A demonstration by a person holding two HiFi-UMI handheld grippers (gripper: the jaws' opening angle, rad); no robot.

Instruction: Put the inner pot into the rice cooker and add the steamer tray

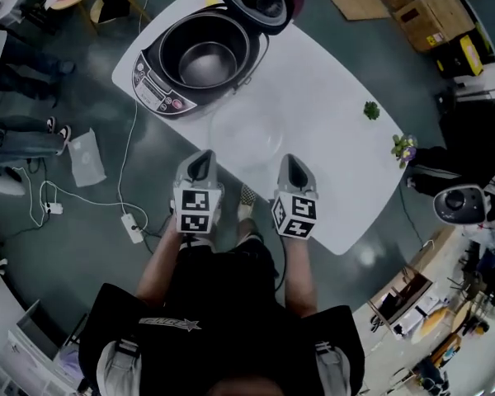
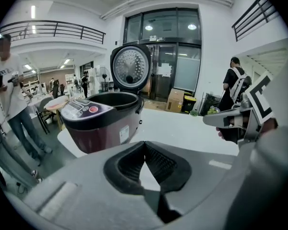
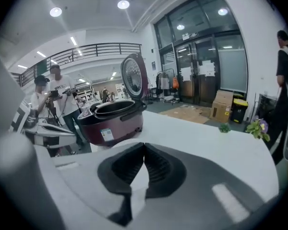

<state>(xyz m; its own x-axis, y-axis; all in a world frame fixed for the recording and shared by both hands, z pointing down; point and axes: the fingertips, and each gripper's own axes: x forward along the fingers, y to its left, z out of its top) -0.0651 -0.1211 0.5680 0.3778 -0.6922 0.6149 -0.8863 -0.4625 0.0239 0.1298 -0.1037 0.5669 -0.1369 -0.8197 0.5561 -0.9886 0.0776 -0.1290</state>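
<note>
We hold our left gripper [image 1: 201, 158] and right gripper [image 1: 290, 161] shut and empty. Beyond the fingertips stands the open rice cooker [image 1: 153, 85], its inner pot [image 1: 208, 63] apparently seated. A clear steamer tray [image 1: 246, 134], just ahead of the fingertips, is not yet added.

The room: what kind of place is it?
Probably a workshop or lab hall, not a kitchen: cardboard boxes, a power strip on the floor, an upper railing.
</note>
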